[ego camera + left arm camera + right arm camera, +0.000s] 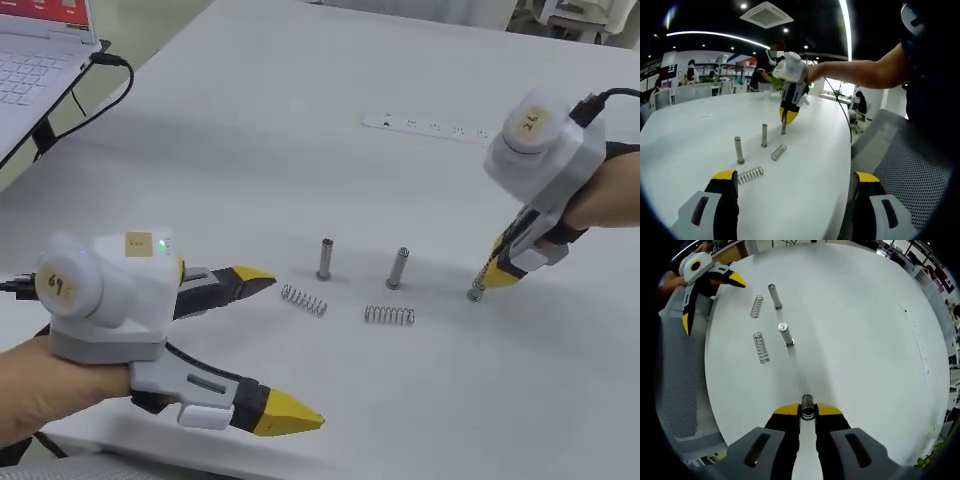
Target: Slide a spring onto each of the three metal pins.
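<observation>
1. The right tongs (807, 414) are clenched on a spring (807, 406), right at the third pin (476, 293) on the right side of the head view. How far the spring is over that pin is hard to tell.
2. Biggest risk imo: the spring looks tilted in the head view. Pushing down could snag a coil on the pin's top and buckle the spring. It could also tip the pin, if the pins just stand loose on the bench (250, 150).
3. Squeeze too hard and the spring may ping off sideways on release.
4. The left tongs (272, 345) hang released at lower left, holding nothing, near one loose spring (303, 299). The other loose spring (389, 315) lies mid-frame, in front of the left bare pin (326, 258) and the middle pin (399, 268). A sloppy reach could roll a spring away or knock those pins.
</observation>
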### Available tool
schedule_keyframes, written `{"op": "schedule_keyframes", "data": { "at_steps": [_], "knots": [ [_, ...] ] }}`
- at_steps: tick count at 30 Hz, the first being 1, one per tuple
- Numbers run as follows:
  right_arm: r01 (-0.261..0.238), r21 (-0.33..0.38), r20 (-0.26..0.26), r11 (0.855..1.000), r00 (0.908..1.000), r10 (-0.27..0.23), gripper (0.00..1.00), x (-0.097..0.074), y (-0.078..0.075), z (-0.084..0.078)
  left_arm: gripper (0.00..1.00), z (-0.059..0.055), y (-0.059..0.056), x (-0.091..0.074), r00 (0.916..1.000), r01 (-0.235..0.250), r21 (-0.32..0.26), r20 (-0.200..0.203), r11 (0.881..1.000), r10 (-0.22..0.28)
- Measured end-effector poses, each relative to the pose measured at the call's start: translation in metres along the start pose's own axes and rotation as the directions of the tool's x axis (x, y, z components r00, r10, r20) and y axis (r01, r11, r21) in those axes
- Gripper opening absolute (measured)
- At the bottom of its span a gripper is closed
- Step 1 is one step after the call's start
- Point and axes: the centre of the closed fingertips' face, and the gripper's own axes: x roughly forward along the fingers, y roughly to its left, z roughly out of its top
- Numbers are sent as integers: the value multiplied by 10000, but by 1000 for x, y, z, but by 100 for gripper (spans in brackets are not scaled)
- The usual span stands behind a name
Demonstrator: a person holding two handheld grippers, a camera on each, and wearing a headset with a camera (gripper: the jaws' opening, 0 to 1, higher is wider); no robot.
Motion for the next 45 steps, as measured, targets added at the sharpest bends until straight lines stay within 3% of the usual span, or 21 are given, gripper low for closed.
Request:
{"op": "schedule_keyframes", "data": {
  "at_steps": [21,26,36,45],
  "knots": [
    [-64,71,33,10000,10000,64,9,8,7,-3,91,0,-1,0,10000,7,-19,-23,10000,-7],
    [-18,41,61,10000,10000,18,13,10,8,-3,91,0,-1,0,10000,-12,-16,-12,10000,12],
    [99,-186,383,9998,9992,-92,23,6,8,3,91,-1,-1,0,10000,-16,-5,-30,10000,15],
    [112,-589,654,9982,9978,-73,23,2,14,16,91,0,-1,0,10000,8,-36,7,10000,-8]
  ]
}}
